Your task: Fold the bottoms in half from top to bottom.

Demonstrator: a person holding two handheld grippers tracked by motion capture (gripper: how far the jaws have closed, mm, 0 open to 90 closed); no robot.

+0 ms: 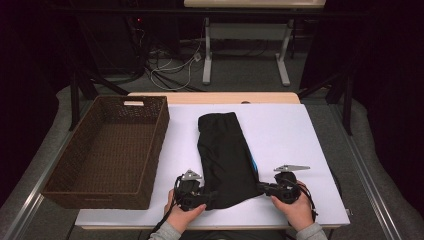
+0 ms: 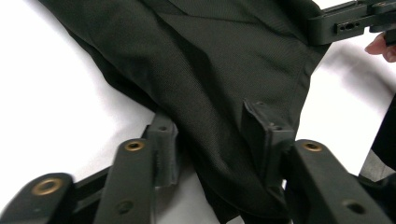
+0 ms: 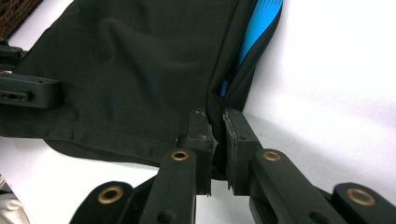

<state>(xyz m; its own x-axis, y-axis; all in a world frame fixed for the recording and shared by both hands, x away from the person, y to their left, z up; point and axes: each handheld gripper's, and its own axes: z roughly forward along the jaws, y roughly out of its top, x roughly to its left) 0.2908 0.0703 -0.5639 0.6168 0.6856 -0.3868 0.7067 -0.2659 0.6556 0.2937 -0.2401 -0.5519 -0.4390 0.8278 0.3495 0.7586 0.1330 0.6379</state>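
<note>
A black garment (image 1: 223, 157), folded into a long strip, lies on the white bench (image 1: 290, 135), running from near the far edge down to the near edge between the person's two hands. A bright blue panel (image 3: 261, 23) shows along its right-hand edge, and no brand mark, label or writing can be read on the fabric in any of the views. The left hand-held gripper (image 1: 202, 196) sits at the near left corner of the garment; in the left gripper view its two black jaws stand on either side of a fold of the cloth with a wide gap between them, and whether the pads actually press on the fabric cannot be told. The right hand-held gripper (image 1: 264, 187) is at the near right corner, and in the right gripper view its jaws are drawn close together, pinching the garment's edge just below the blue panel. Each gripper carries a grey three-cornered plate on top. A dark brown woven basket (image 1: 155, 145) stands on the left part of the bench, well apart from the garment's near end and close to its far end. Beyond the bench, a table frame with white legs (image 1: 207, 60) and loose cables (image 1: 170, 70) sit on the grey floor.
</note>
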